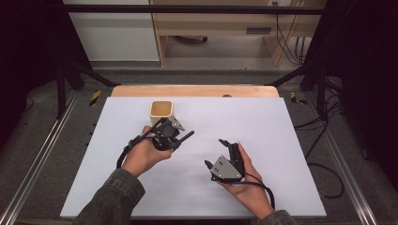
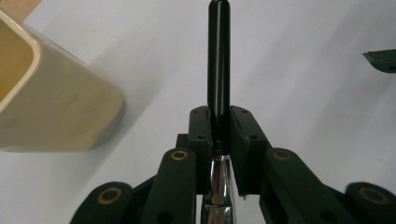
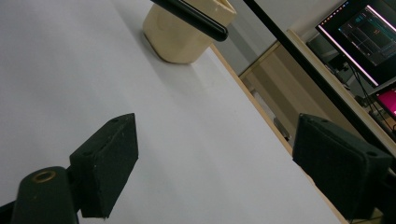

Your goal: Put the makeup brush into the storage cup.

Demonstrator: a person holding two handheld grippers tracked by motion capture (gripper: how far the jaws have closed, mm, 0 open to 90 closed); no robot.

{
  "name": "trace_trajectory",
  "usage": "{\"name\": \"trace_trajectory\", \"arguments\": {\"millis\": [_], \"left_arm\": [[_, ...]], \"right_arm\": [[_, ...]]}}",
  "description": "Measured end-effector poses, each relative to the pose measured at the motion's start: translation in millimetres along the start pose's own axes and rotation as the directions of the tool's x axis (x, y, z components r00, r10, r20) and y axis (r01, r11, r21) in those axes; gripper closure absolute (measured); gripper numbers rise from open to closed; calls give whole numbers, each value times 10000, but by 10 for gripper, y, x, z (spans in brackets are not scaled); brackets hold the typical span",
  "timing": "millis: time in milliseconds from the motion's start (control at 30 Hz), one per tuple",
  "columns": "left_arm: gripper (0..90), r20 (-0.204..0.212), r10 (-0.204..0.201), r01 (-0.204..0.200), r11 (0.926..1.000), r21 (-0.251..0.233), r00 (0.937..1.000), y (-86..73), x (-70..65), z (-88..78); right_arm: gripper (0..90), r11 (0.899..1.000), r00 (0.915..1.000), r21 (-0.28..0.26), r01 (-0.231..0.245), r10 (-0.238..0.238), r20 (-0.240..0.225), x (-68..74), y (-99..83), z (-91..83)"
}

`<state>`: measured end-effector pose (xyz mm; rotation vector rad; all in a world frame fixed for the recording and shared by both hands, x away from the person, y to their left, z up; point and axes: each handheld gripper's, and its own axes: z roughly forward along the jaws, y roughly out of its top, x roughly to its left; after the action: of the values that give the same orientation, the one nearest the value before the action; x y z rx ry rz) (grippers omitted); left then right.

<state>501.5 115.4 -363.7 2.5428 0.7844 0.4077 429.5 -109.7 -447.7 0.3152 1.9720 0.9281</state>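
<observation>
Your left tongs [image 2: 219,135] are pinching a black-handled tool [image 2: 218,56]; the pads press on its shaft where the black handle meets a shiny metal part, and the handle runs straight out past the tips, its rounded end free in the air; in the high view that handle [image 1: 184,137] points to the right, away from your left hand [image 1: 143,157], just above the worktop [image 1: 263,122].

Just beside these tongs stands a cream cup [image 1: 161,112]; in the left gripper view it [image 2: 51,107] sits to the left of the handle, close but apart from it, its opening upward; on the worktop it stands towards the far edge, left of centre.

Your right tongs [image 1: 221,152] are spread wide with nothing between them; in the right gripper view the two pads [image 3: 109,161] stand well apart over bare white worktop, and the handle's end [image 3: 210,25] and the cup [image 3: 187,37] show farther off, above them.

Your left hand comes in from the lower left, sleeve at the wrist, the gripper turned so its tongs aim rightward; your right hand [image 1: 246,180] lies at the lower right, the tongs aimed up and to the left, towards the handle yet well apart from it; a cable trails from each gripper.
</observation>
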Motion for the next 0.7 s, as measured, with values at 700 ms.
{"name": "trace_trajectory", "arguments": {"millis": [700], "left_arm": [[793, 396, 628, -641, 9974, 330, 9972, 39, -76, 85]], "right_arm": [[221, 9916, 9915, 107, 1286, -1288, 185, 155, 80, 72]]}}
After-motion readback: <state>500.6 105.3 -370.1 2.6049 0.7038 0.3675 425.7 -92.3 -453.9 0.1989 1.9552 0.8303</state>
